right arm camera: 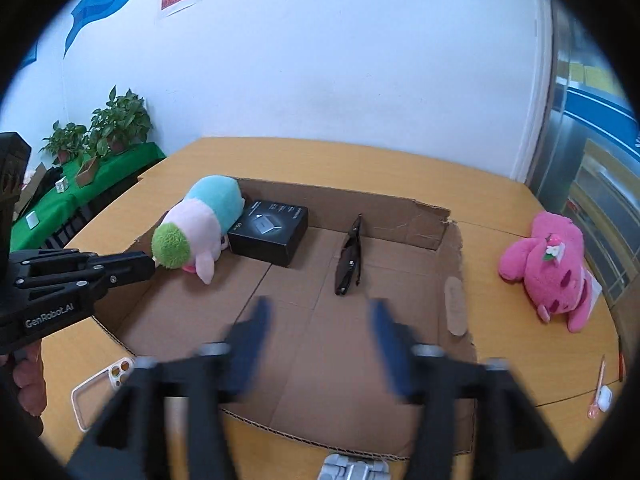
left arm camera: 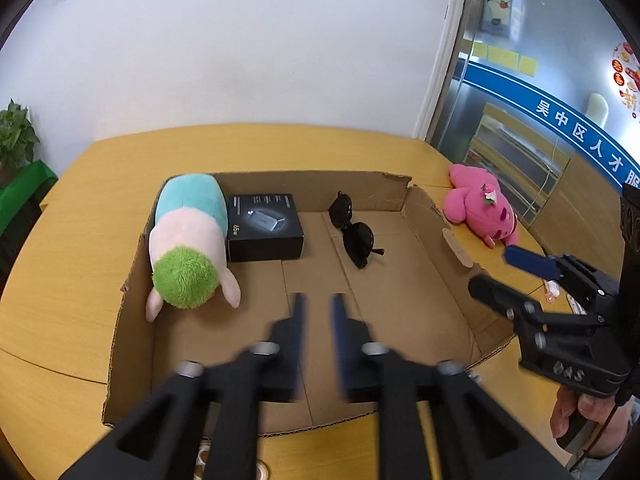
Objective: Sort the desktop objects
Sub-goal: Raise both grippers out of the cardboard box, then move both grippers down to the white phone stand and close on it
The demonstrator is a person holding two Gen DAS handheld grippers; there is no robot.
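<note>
A shallow cardboard box [left arm camera: 424,204] [right arm camera: 452,264] lies on the yellow table. Inside it are a plush toy with a green head [left arm camera: 188,236] [right arm camera: 200,220], a black product box [left arm camera: 262,228] [right arm camera: 272,230] and black sunglasses [left arm camera: 354,232] [right arm camera: 350,258]. A pink plush [left arm camera: 480,204] [right arm camera: 548,264] lies on the table outside the box's right wall. My left gripper [left arm camera: 319,304] hovers over the box's near floor, jaws narrowly apart, nothing between them. My right gripper [right arm camera: 320,312] is open and empty over the box; in the left wrist view it [left arm camera: 496,270] sits at the right wall.
A white phone case [right arm camera: 100,384] lies on the table left of the box. A small white earbud case [right arm camera: 604,396] and a pink item rest at the right. Potted plants [right arm camera: 116,124] on a green-covered bench stand beyond the table's left edge.
</note>
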